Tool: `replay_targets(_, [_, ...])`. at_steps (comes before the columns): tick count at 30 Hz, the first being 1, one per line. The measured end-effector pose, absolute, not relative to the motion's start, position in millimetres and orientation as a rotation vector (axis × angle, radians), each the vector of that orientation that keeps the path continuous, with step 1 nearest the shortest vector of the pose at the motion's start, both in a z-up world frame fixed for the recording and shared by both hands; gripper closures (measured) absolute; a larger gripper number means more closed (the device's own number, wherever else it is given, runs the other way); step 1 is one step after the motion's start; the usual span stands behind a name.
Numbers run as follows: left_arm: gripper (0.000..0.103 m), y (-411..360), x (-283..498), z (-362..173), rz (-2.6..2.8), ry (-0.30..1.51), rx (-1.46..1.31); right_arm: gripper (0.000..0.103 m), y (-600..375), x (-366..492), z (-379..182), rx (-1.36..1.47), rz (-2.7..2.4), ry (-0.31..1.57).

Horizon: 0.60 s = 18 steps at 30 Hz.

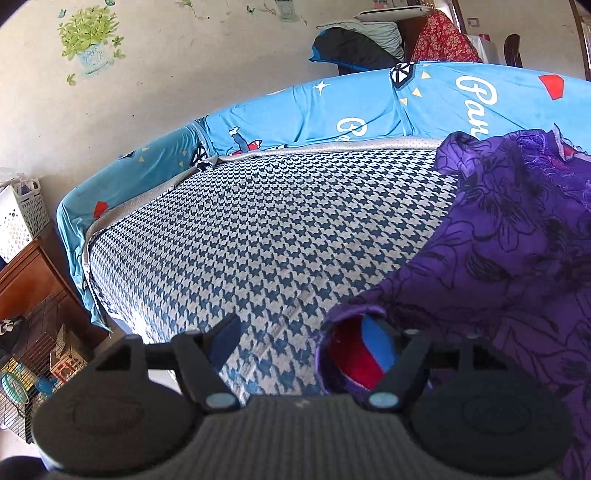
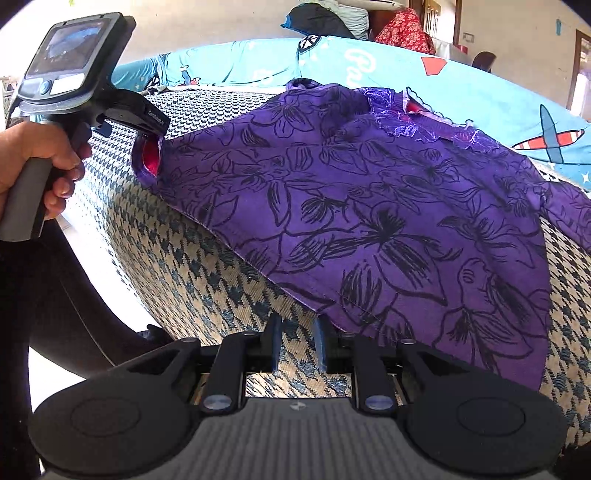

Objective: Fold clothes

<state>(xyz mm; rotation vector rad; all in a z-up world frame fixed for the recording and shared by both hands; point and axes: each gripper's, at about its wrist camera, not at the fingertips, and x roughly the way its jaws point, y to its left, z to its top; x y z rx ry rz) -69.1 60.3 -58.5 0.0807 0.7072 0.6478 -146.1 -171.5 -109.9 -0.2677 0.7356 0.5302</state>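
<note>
Purple garment (image 2: 369, 206) spread across a houndstooth-covered surface (image 2: 207, 280), seen from the right gripper (image 2: 298, 347).

The garment, printed with black outlined flowers, lies with its near hem just beyond the right gripper's blue fingertips (image 2: 275, 343), which stand close together with only a narrow gap, nothing visibly between them. At upper left a hand (image 2: 40, 166) grips the grey handle of the left gripper (image 2: 149, 142), whose tip sits at a sleeve opening (image 2: 147, 158) showing red lining. Behind runs a turquoise printed sheet (image 2: 461, 85), with piled clothes (image 2: 332, 20) beyond.
</note>
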Motion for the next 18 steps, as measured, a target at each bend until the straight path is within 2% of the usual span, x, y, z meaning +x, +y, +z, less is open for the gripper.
replay_targets(9, [0.025, 49, -95, -50, 0.606, 0.67, 0.052, 0.086, -168, -152, -116, -0.328, 0.527, 0.735])
replay_targets(18, [0.018, 26, -128, -32, 0.442, 0.574, 0.047, 0.088, -169, -157, -110, -0.375, 0.451, 0.638])
